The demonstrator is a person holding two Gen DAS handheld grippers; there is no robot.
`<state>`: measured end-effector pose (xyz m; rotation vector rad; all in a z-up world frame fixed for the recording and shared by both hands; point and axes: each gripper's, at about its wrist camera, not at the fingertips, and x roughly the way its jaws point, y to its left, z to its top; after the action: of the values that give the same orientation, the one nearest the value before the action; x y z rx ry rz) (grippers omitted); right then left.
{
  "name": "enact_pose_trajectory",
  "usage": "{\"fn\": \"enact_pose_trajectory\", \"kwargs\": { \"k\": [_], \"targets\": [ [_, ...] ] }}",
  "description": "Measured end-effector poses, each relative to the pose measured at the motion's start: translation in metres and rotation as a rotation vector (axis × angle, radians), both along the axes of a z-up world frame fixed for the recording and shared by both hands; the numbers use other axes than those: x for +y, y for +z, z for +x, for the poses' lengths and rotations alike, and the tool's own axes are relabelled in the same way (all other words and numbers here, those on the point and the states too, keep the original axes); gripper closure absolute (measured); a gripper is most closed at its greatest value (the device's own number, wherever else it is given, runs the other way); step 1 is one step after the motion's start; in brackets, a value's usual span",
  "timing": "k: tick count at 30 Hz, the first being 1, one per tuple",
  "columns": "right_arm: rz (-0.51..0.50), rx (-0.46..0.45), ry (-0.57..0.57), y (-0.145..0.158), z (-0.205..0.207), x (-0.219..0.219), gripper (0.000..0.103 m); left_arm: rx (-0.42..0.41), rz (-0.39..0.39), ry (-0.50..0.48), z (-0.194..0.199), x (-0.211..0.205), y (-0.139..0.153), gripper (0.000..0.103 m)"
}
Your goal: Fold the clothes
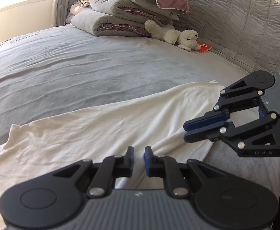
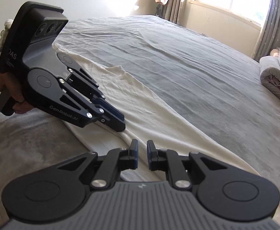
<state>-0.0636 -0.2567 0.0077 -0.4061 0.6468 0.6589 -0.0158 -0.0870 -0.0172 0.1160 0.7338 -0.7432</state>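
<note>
The white garment (image 1: 105, 122) lay limp along the near edge of the bed (image 1: 82, 67), soft and light, best pinched at its hem, where the left gripper (image 1: 139, 154) and right gripper (image 2: 141, 149) held their jaws slightly apart

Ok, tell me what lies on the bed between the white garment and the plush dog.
Only bare, wrinkled grey sheet between the white garment and the plush dog; the left wrist view shows it.

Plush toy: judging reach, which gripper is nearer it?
Right. The right gripper is at the white garment's end facing the plush toy; the left gripper is farther along the garment, away from it.
</note>
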Motion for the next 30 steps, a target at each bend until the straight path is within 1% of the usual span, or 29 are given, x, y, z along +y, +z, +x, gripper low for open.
{"fn": "enact_pose_trajectory", "kwargs": {
  "k": [2, 3, 5, 6, 7, 8, 9, 10, 12, 13, 16, 19, 22, 26, 27, 28, 30],
  "targets": [
    [-0.039, 0.003, 0.022, -0.006, -0.001, 0.009, 0.083, 0.002, -0.001, 0.002, 0.001, 0.000, 0.000, 0.090],
    [-0.054, 0.003, 0.024, -0.008, 0.000, 0.012, 0.077, 0.003, 0.000, 0.001, 0.001, 0.000, 0.000, 0.090],
    [-0.076, 0.004, 0.025, -0.013, 0.003, 0.017, 0.077, 0.006, 0.002, 0.001, 0.000, 0.001, 0.001, 0.088],
    [-0.080, 0.002, 0.023, -0.015, 0.004, 0.017, 0.077, 0.008, 0.003, 0.000, 0.000, 0.001, 0.002, 0.086],
    [-0.082, 0.000, 0.021, -0.016, 0.005, 0.018, 0.077, 0.007, 0.007, -0.003, -0.001, 0.003, 0.003, 0.081],
    [-0.082, -0.001, 0.015, -0.016, 0.006, 0.018, 0.079, 0.007, 0.011, -0.007, -0.002, 0.004, 0.005, 0.077],
    [-0.084, -0.005, 0.008, -0.015, 0.007, 0.017, 0.089, 0.006, 0.015, -0.012, -0.004, 0.005, 0.007, 0.069],
    [-0.090, -0.011, 0.002, -0.015, 0.007, 0.017, 0.098, 0.006, 0.019, -0.016, -0.005, 0.007, 0.009, 0.064],
    [-0.088, -0.019, -0.010, -0.014, 0.007, 0.014, 0.103, -0.018, 0.029, -0.055, -0.012, 0.011, 0.013, 0.060],
    [-0.081, -0.022, -0.013, -0.012, 0.006, 0.012, 0.103, -0.030, 0.036, -0.073, -0.016, 0.012, 0.014, 0.058],
    [-0.043, -0.014, 0.005, -0.003, 0.003, 0.008, 0.103, -0.073, 0.054, -0.107, -0.027, 0.015, 0.016, 0.058],
    [0.010, 0.003, 0.034, 0.011, -0.002, 0.003, 0.103, -0.111, 0.069, -0.115, -0.035, 0.016, 0.015, 0.058],
    [0.058, 0.010, 0.034, 0.020, -0.004, -0.003, 0.103, -0.129, 0.084, -0.134, -0.038, 0.016, 0.014, 0.058],
    [0.034, 0.042, 0.024, 0.017, -0.002, -0.006, 0.103, -0.139, 0.114, -0.162, -0.045, 0.017, 0.013, 0.059],
    [0.019, 0.044, 0.027, 0.014, -0.002, -0.004, 0.098, -0.144, 0.119, -0.165, -0.047, 0.017, 0.013, 0.061],
    [0.001, 0.046, 0.040, 0.010, -0.004, -0.001, 0.091, -0.145, 0.121, -0.167, -0.049, 0.018, 0.013, 0.064],
    [-0.028, 0.051, 0.067, 0.006, -0.007, 0.006, 0.091, -0.143, 0.126, -0.167, -0.051, 0.021, 0.013, 0.068]
  ]
}}
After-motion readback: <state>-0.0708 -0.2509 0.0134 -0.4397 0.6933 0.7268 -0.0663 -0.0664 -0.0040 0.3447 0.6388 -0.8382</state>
